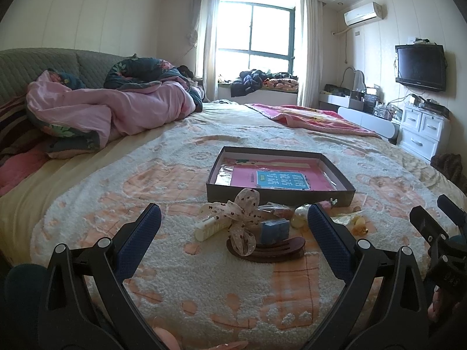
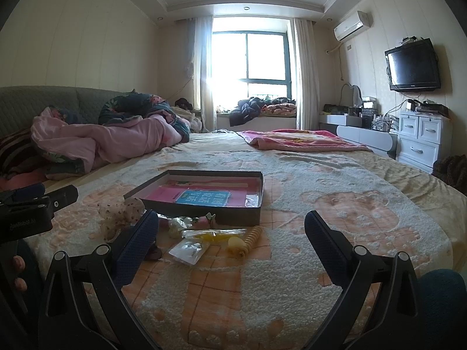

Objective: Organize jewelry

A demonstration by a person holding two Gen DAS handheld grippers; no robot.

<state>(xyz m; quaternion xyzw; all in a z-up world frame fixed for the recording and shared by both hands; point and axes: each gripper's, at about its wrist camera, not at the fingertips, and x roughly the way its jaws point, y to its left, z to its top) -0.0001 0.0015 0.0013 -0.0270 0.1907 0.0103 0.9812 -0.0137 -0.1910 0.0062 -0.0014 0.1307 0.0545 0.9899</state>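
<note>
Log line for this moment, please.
left gripper: open, empty | right gripper: open, empty | box: no jewelry | bow, clips: bed

Home bedroom — bed (image 1: pixel 181 157), television (image 1: pixel 421 67)

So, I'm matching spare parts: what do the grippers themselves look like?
Both the left gripper and the right gripper share one design: black plastic linkage arms with silver pivot rivets, and fingers faced with dark blue textured pads. No cables visible.

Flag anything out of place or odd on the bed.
The accessories sit loose in front of the box, none inside: polka-dot bow, brown hair clip, blue block, yellow coil tie. The box holds only a pink booklet. Nothing looks damaged.
</note>
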